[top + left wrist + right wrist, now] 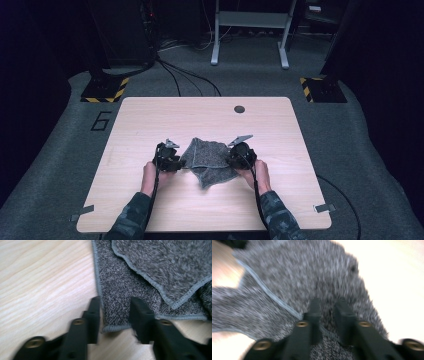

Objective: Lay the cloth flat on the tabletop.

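The left tongs (115, 312) are straddling the corner of the cloth (160, 270), not yet clenched. The right tongs (328, 315) are gripping a fold at its opposite edge. The cloth is looking light, soft and floppy, so hemmed corners are giving the best hold.

A wooden table (150, 210) is seen at centre frame, ringed by grey carpet (60, 165); a white metal stand (250, 22) and hazard-striped bases (102, 90) are set along the top.

- We see a cloth (140, 270) of speckled grey and white, edged with plain lighter grey stitching, lying between and beyond our black jaws.
- Brass-coloured screws dot those jaws.
- The table (150, 120) beside the jaws is pale wood with fine grain lines.
- Our sleeves (131, 212) carry dark green camouflage.
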`<action>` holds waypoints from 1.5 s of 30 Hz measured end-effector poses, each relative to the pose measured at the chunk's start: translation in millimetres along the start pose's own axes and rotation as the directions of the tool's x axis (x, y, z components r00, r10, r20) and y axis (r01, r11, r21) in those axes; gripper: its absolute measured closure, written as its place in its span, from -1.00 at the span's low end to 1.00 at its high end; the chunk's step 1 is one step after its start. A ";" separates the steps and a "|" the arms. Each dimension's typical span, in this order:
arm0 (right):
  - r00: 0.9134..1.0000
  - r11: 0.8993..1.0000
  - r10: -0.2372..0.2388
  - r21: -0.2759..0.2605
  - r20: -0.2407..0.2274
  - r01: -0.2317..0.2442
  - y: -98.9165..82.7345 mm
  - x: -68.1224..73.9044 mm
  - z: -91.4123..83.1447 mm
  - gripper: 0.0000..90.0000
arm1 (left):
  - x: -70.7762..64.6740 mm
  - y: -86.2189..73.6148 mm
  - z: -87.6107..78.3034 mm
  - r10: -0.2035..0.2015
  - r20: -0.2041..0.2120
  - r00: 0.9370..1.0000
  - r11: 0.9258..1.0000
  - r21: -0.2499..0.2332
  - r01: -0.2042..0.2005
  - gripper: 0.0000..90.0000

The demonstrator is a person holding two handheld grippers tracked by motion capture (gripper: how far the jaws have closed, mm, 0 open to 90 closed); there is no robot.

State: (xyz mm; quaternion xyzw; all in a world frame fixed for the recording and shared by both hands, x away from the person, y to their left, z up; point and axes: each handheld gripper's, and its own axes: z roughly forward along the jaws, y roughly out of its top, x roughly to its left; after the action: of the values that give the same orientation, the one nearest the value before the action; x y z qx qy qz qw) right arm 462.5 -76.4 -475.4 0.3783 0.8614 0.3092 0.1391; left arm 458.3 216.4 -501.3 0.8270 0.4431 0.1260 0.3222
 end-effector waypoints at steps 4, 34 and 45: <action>0.999 0.999 -0.035 -0.027 -0.030 0.034 12.0 8.9 -5.2 0.14 | 4.0 -3.8 -7.1 -0.045 0.000 0.999 0.999 -0.016 0.045 -0.01; 0.959 0.958 -0.281 0.049 -0.021 0.282 43.6 78.7 46.8 0.93 | -13.8 -2.6 7.1 -0.015 -0.093 0.996 1.000 0.021 0.017 0.69; 0.992 0.986 -0.127 -0.114 -0.012 0.125 37.5 37.3 1.5 0.97 | -3.4 -4.1 2.2 -0.020 -0.099 0.995 1.000 -0.017 0.018 0.95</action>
State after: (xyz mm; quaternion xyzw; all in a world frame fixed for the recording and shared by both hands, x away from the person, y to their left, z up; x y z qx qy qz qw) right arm 459.2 -28.7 -452.9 0.3116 0.8661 0.3515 0.1711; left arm 454.7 214.3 -505.4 0.8130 0.4652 0.1673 0.3075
